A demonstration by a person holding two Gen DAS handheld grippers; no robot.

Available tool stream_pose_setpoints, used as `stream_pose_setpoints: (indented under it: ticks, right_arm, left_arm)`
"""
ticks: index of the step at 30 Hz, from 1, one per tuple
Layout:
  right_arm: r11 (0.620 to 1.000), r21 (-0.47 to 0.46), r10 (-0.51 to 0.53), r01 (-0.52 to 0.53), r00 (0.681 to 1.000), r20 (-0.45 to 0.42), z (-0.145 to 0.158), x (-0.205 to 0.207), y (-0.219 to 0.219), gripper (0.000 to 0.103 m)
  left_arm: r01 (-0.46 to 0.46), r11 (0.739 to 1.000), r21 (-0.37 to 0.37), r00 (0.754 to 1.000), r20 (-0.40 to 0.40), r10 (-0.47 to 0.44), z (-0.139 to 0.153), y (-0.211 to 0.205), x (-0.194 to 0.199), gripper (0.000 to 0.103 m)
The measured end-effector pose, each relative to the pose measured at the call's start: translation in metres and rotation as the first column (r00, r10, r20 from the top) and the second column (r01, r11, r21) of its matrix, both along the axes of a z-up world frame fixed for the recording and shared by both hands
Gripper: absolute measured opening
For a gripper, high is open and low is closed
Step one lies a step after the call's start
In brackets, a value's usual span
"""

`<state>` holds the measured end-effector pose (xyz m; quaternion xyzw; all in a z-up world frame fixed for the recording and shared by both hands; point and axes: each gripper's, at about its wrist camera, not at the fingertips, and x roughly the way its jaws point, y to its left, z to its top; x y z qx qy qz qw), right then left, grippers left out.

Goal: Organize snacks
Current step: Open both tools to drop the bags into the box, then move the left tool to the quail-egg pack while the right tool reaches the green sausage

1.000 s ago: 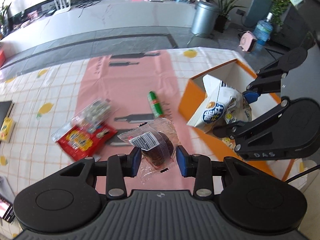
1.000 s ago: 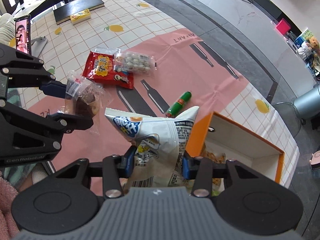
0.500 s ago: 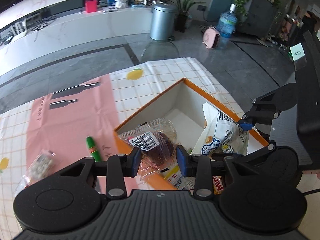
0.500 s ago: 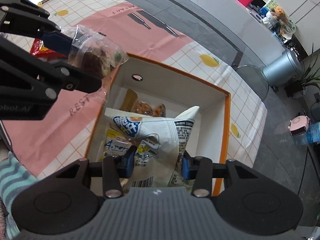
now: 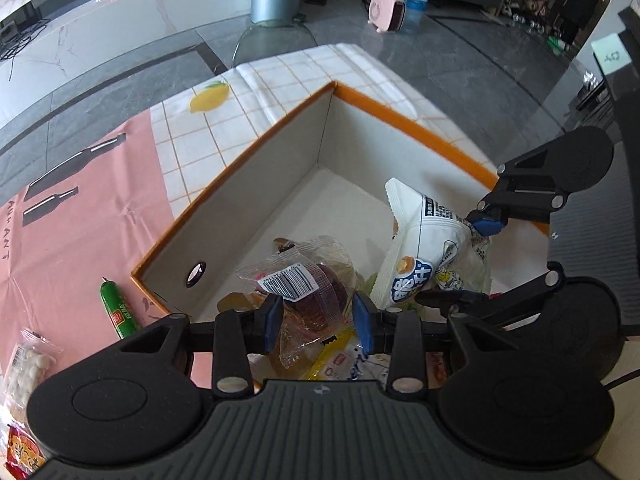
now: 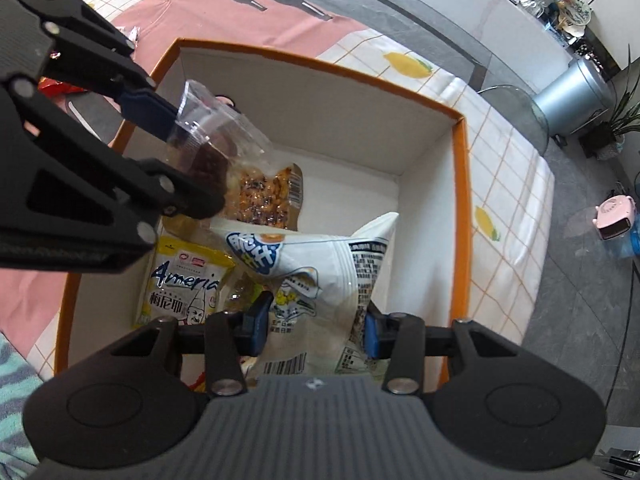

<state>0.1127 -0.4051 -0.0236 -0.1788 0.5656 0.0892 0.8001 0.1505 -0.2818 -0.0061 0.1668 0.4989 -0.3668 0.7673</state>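
My left gripper (image 5: 316, 320) is shut on a clear-wrapped brown cake (image 5: 310, 294) and hangs over the near-left part of the orange box (image 5: 420, 120). In the right wrist view the same cake (image 6: 208, 160) shows between the left gripper's fingers (image 6: 152, 108). My right gripper (image 6: 312, 326) is shut on a white chip bag (image 6: 320, 272), held inside the box (image 6: 460, 200). From the left wrist view that chip bag (image 5: 420, 256) sits in the right gripper (image 5: 472, 260) at the box's right side. Other snack packs lie on the box floor.
In the box lie a yellow packet (image 6: 180, 284) and a clear nut pack (image 6: 268, 196). On the pink mat (image 5: 80, 220) outside are a green sausage (image 5: 118, 308), a clear candy pack (image 5: 24, 368) and a red packet (image 5: 20, 452). The table edge runs behind the box.
Both grippers moved from over the pink mat to above and down into the orange box, carrying the cake and the chip bag. Their grips have not changed.
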Motion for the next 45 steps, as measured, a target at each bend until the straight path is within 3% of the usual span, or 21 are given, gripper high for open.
stream_pose_setpoints:
  ticks: [10,15,17,22,24,28,36,45]
  right_arm:
    - [0.999,-0.020,0.048,-0.049,0.999,-0.023,-0.019,0.010,0.007,0.043]
    - [0.999,-0.026,0.031,-0.031,0.999,-0.024,-0.019,0.012,0.006,0.044]
    - [0.999,-0.040,0.033,-0.034,0.999,-0.022,-0.017,0.011,0.007,0.051]
    - [0.998,-0.058,0.032,-0.033,0.999,-0.013,-0.011,0.009,0.012,0.066]
    - [0.997,-0.067,0.033,-0.033,0.999,-0.009,-0.007,0.007,0.014,0.067]
    - [0.995,-0.095,0.042,-0.043,0.999,-0.010,0.002,0.003,0.019,0.073]
    - [0.992,-0.124,-0.007,0.008,1.000,0.007,0.027,-0.006,0.029,0.076]
    - [0.998,-0.048,-0.038,0.042,0.996,0.085,0.060,-0.026,0.061,0.076]
  left_arm:
    - [0.051,0.992,0.115,0.997,0.051,-0.057,-0.017,-0.010,0.001,0.043]
    - [0.047,0.993,0.111,0.996,0.065,-0.054,-0.016,-0.007,0.002,0.046]
    - [0.042,0.992,0.116,0.995,0.087,-0.052,-0.015,-0.006,0.000,0.051]
    - [0.046,0.996,0.082,0.994,0.092,-0.054,-0.009,-0.002,-0.004,0.060]
    - [0.044,0.996,0.072,0.994,0.095,-0.050,-0.004,0.001,-0.005,0.065]
    - [0.034,0.998,0.052,0.993,0.108,-0.040,0.006,0.009,-0.010,0.066]
    - [-0.026,0.999,-0.018,0.993,0.115,0.028,0.033,0.041,-0.023,0.070]
    - [-0.107,0.993,-0.043,0.984,0.140,0.112,0.053,0.095,-0.040,0.070]
